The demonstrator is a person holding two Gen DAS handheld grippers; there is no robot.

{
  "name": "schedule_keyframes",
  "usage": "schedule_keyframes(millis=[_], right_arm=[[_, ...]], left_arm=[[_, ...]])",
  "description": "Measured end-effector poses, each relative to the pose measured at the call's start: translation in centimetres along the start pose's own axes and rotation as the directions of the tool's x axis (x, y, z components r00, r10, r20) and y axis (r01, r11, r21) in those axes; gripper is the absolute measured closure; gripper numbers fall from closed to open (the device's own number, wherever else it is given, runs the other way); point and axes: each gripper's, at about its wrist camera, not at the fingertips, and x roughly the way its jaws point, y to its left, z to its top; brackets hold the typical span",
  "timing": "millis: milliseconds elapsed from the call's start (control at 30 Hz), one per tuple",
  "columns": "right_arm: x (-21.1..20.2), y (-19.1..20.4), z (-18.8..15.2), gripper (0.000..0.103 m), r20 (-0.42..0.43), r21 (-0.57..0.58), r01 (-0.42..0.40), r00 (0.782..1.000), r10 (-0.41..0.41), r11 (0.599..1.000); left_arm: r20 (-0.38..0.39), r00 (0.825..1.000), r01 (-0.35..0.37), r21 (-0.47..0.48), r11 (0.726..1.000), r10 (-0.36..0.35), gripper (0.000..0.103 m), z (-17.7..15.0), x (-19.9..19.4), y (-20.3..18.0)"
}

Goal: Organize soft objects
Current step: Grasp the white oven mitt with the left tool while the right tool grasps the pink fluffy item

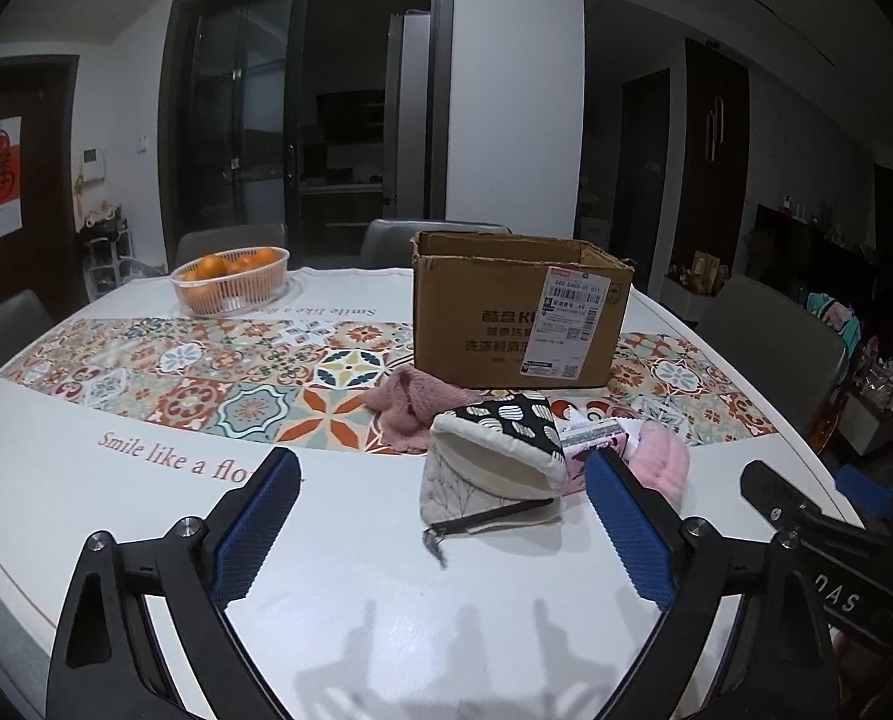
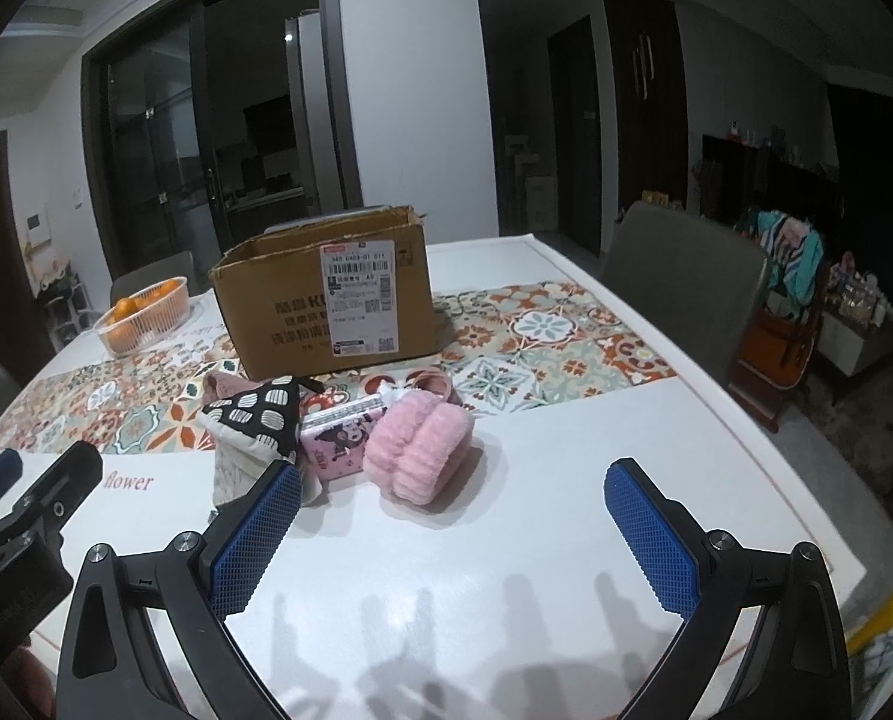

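A pile of soft things lies in front of an open cardboard box [image 1: 521,312] [image 2: 326,306]. It holds a black-and-white patterned oven mitt [image 1: 497,450] [image 2: 260,420], a grey zip pouch [image 1: 476,504], a dusty-pink knit cloth [image 1: 410,408] [image 2: 221,387], a pink tissue pack [image 2: 341,441] and a fluffy pink item [image 1: 662,462] [image 2: 419,450]. My left gripper [image 1: 443,468] is open, just short of the mitt and pouch. My right gripper [image 2: 452,483] is open, just short of the fluffy pink item. Both are empty.
A clear basket of oranges [image 1: 230,279] [image 2: 143,315] stands at the far left of the table [image 1: 146,480]. Grey chairs [image 2: 680,276] ring the table. The right gripper's body [image 1: 830,546] shows at the right in the left wrist view.
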Motion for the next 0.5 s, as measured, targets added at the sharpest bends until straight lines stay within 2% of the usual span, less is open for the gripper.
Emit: schedule_keyframes(millis=[133, 300, 500], right_arm=[[1.9, 0.2, 0.3, 0.000, -0.019, 0.003, -0.014, 1.000, 0.014, 1.000], [3.8, 0.4, 0.9, 0.001, -0.034, 0.017, -0.032, 0.999, 0.033, 0.999], [6.2, 0.3, 1.3, 0.003, -0.078, 0.044, -0.051, 0.996, 0.054, 0.998]], left_arm=[[-0.022, 0.999, 0.028, -0.005, 1.000, -0.028, 0.017, 0.4, 1.8, -0.3], [-0.093, 0.993, 0.063, -0.040, 0.997, -0.067, 0.028, 0.8, 4.5, -0.3], [-0.199, 0.971, 0.114, -0.089, 0.989, -0.130, 0.043, 0.7, 7.8, -0.3]])
